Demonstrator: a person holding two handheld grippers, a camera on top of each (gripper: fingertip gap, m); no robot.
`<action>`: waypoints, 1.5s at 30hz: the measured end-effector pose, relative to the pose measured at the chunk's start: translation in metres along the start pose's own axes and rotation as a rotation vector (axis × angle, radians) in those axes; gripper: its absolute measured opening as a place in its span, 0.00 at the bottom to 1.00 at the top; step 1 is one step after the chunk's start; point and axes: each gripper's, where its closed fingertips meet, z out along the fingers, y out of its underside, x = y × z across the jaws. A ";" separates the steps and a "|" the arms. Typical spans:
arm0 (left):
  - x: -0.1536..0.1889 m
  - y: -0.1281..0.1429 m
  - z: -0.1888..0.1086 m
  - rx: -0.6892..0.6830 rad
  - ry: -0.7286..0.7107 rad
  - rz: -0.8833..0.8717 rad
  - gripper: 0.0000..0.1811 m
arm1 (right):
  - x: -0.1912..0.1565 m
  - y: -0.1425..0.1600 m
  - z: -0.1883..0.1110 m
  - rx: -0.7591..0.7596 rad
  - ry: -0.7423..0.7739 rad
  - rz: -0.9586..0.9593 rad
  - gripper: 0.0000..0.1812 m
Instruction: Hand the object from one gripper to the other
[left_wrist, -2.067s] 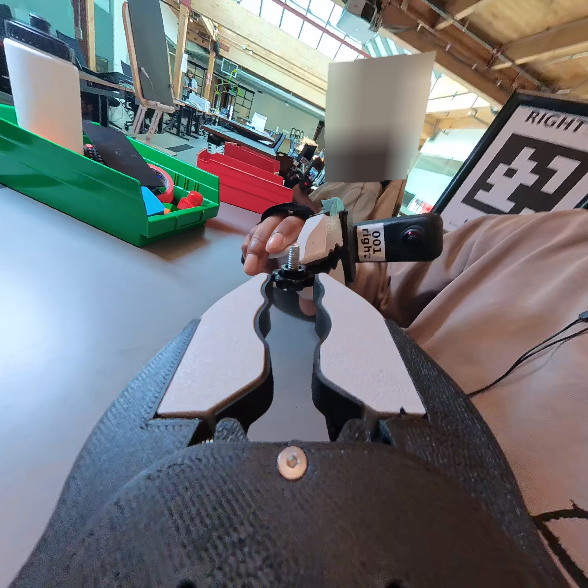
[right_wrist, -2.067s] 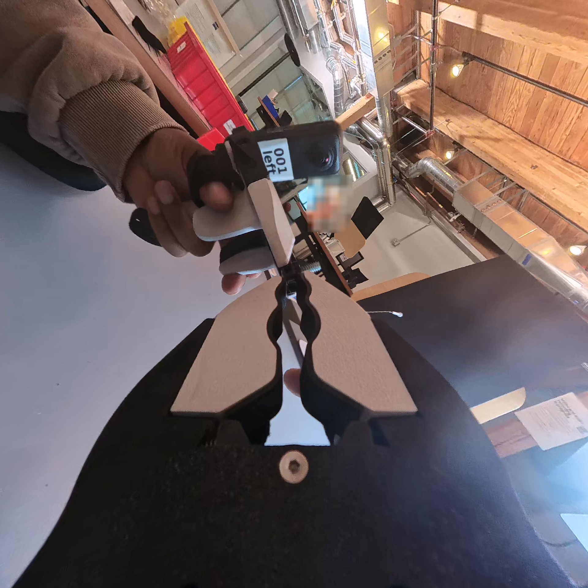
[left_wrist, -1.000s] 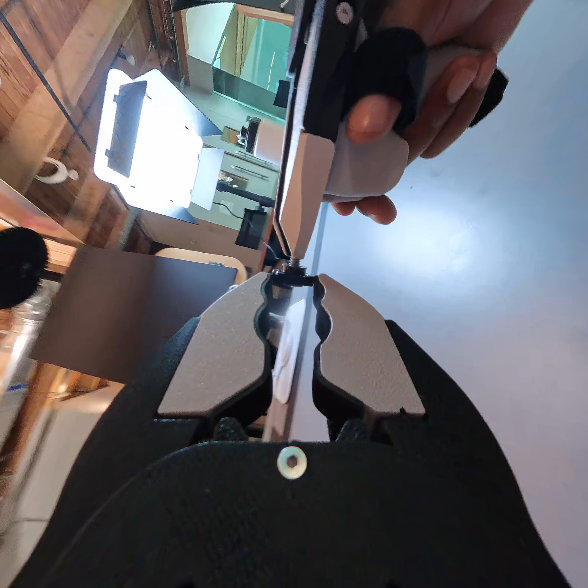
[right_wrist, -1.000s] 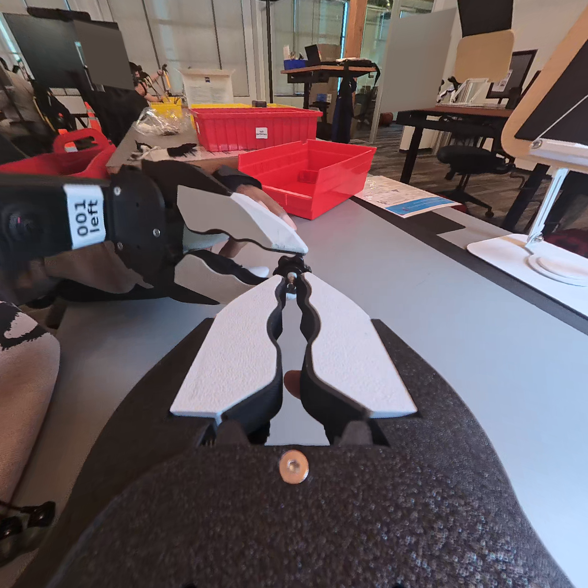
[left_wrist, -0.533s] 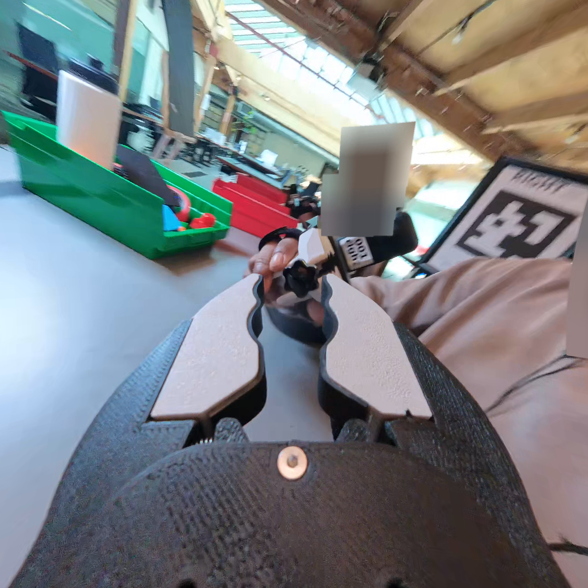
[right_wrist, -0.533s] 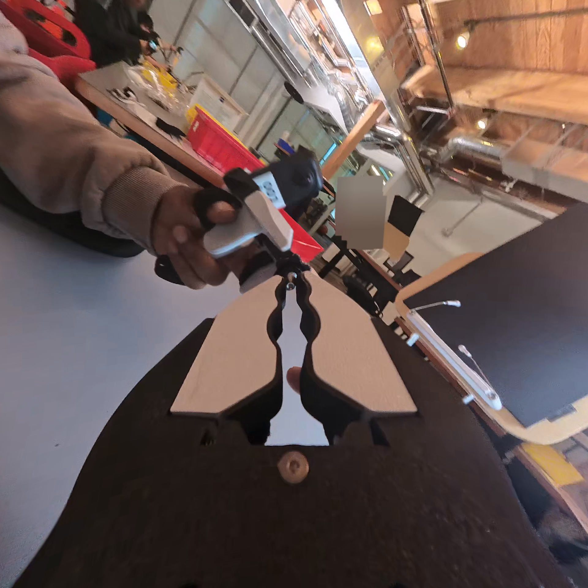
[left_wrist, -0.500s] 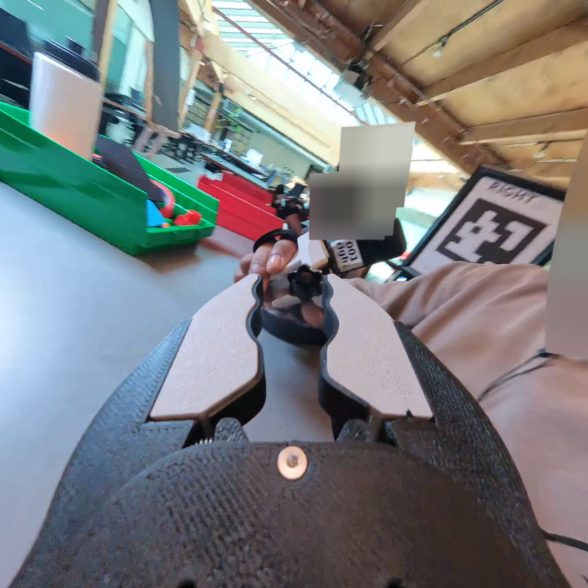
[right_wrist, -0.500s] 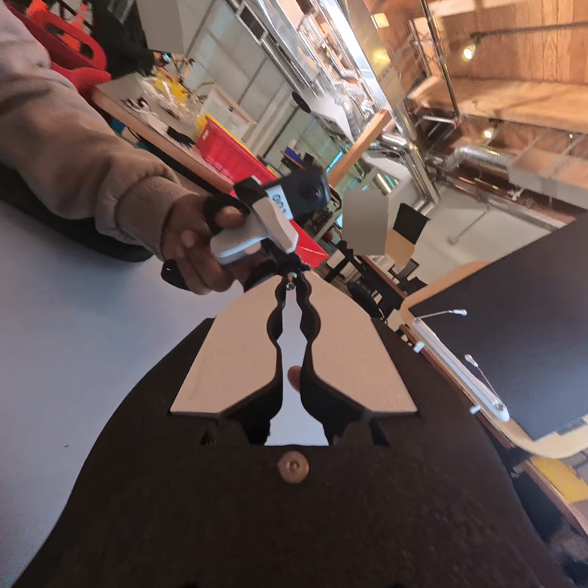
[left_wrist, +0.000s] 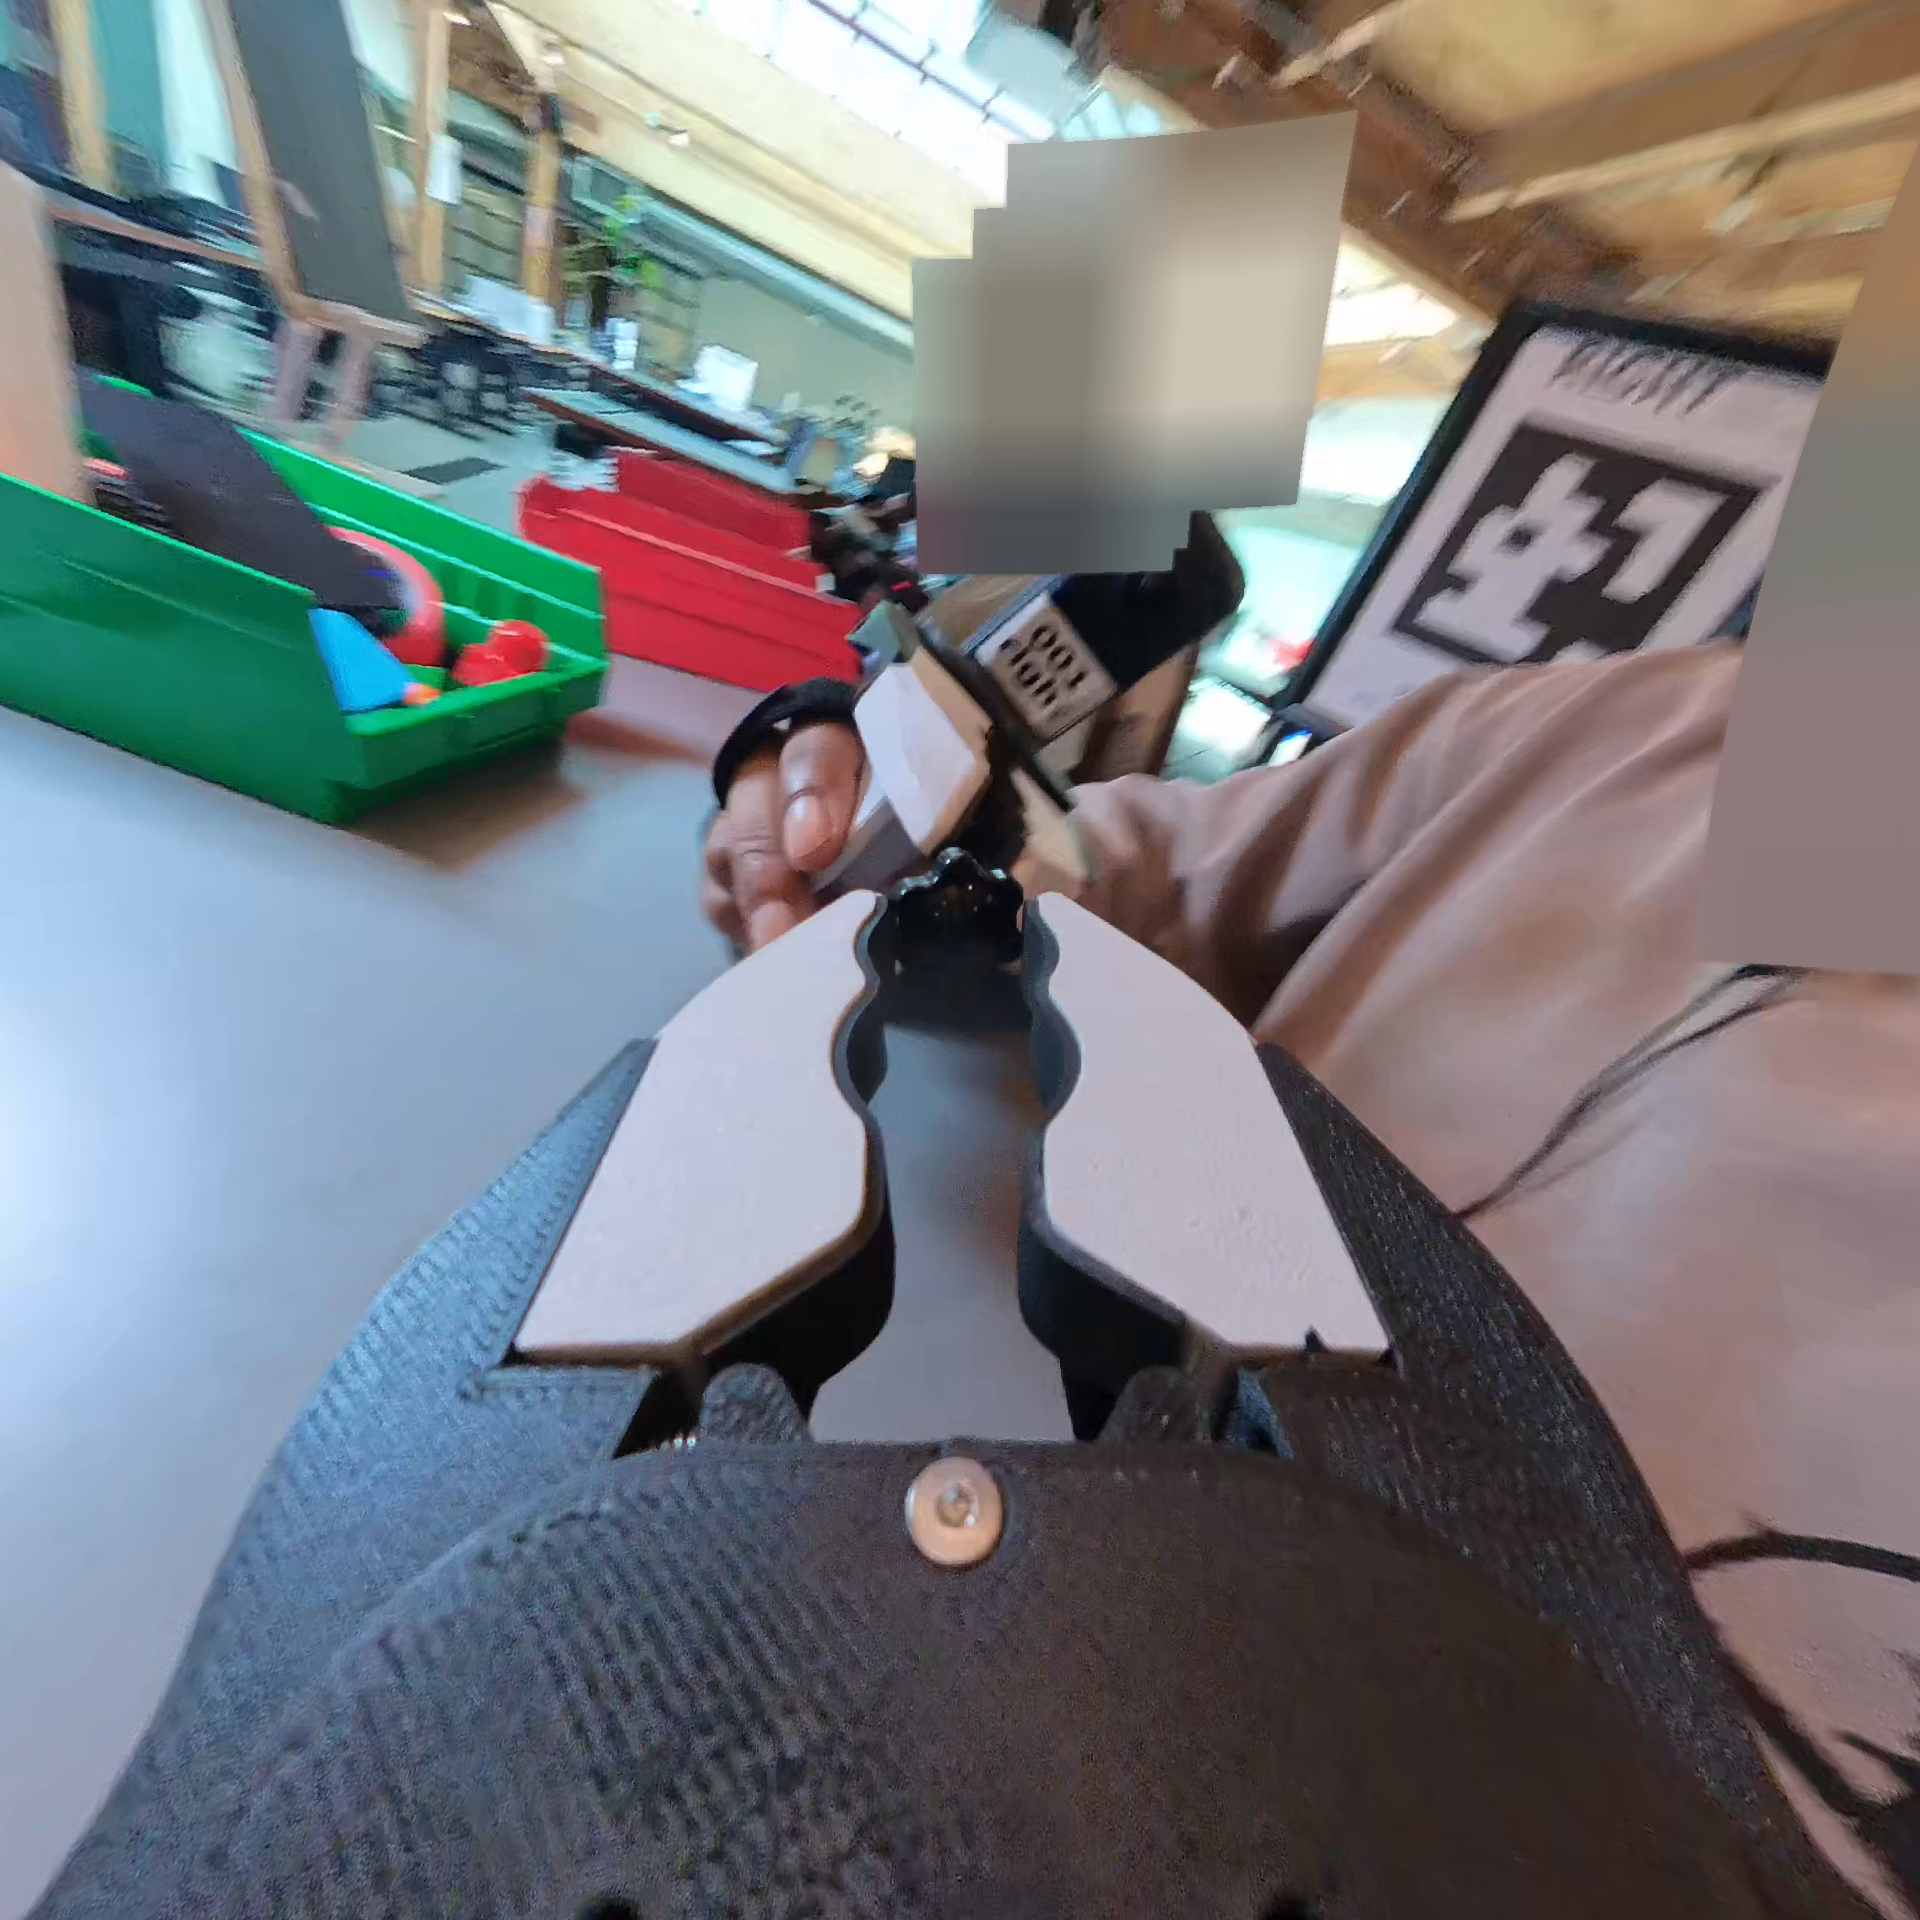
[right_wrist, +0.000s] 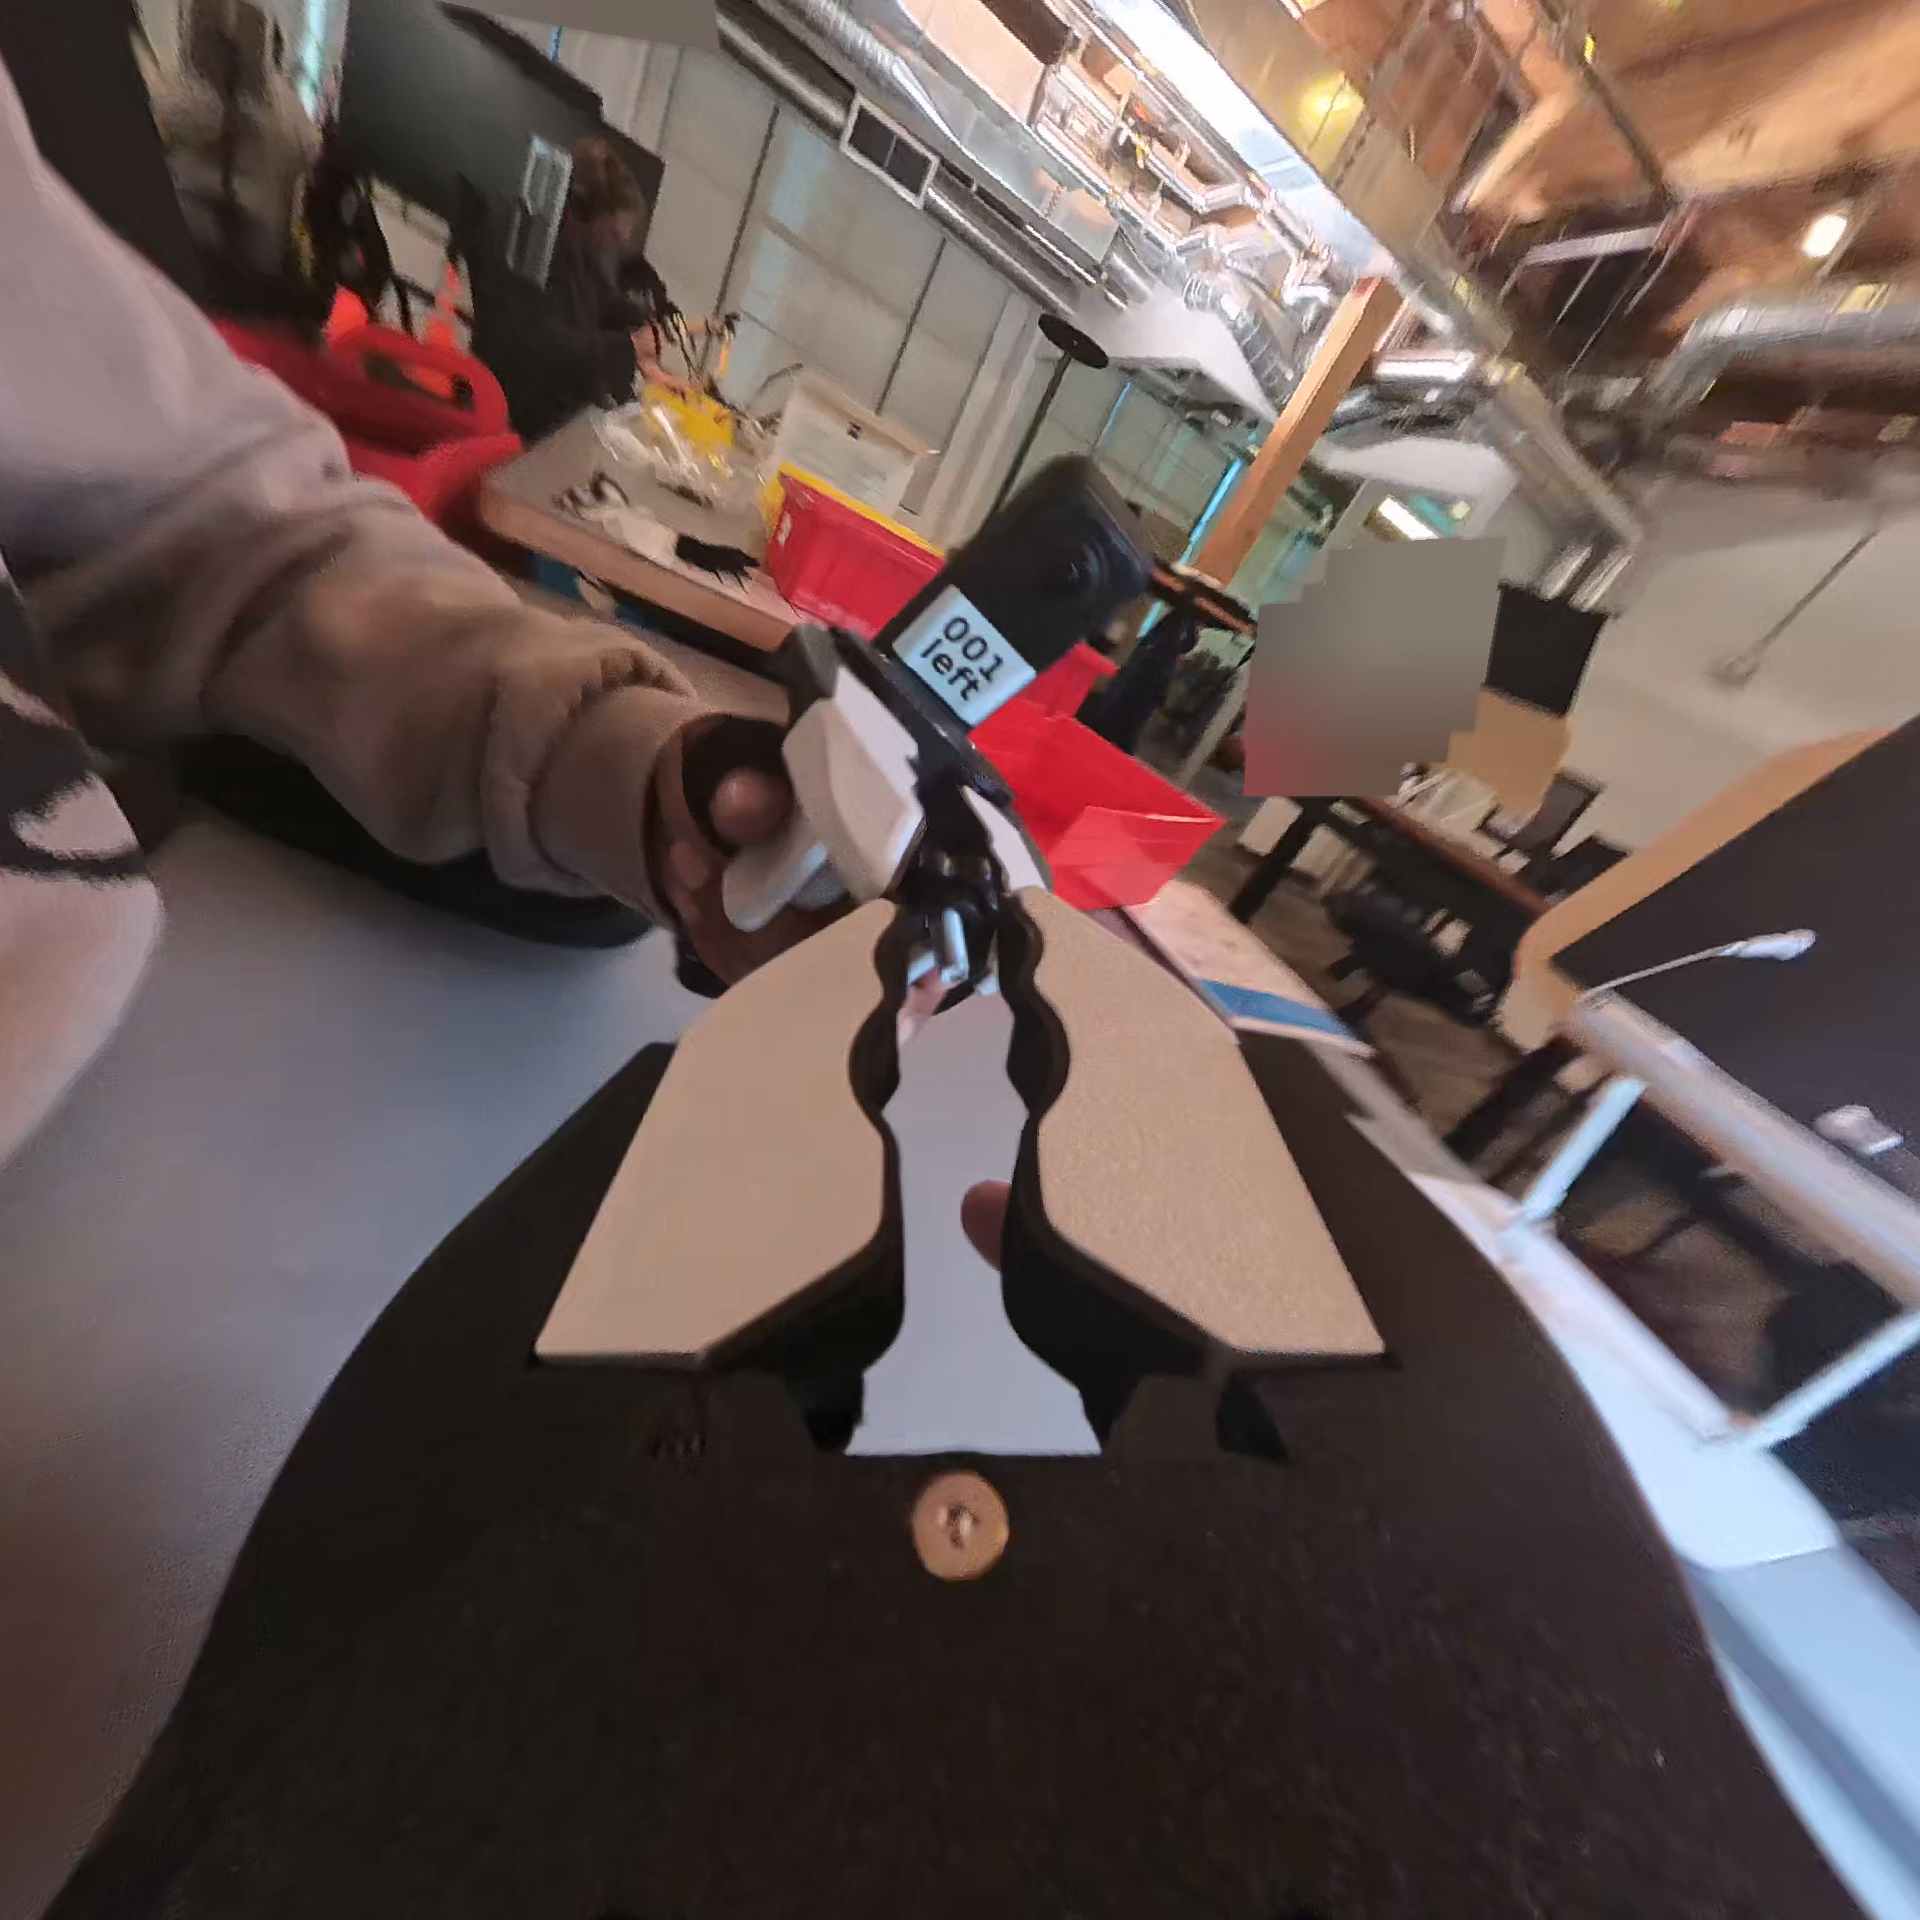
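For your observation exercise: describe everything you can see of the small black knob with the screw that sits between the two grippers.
The knob is a small black lobed head, plastic-looking, with a short silvery threaded stud. It is held in the air above the grey table. The left gripper is closed on the lobed head. The stud lies between the right gripper tips; whether they clamp it is unclear.

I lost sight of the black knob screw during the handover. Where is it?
The black knob screw sits between the left gripper fingertips, and its threaded end lies between the right gripper fingertips.
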 end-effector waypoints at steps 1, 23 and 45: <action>-0.004 0.002 -0.001 -0.028 -0.060 0.084 0.13 | 0.003 0.001 0.000 -0.005 -0.019 0.100 0.12; -0.060 0.014 -0.011 -0.309 -0.728 0.733 0.13 | 0.023 0.046 0.010 -0.205 0.099 0.675 0.03; 0.047 -0.002 0.016 0.085 0.274 -0.104 0.14 | -0.031 -0.042 -0.035 0.324 -0.790 0.983 0.03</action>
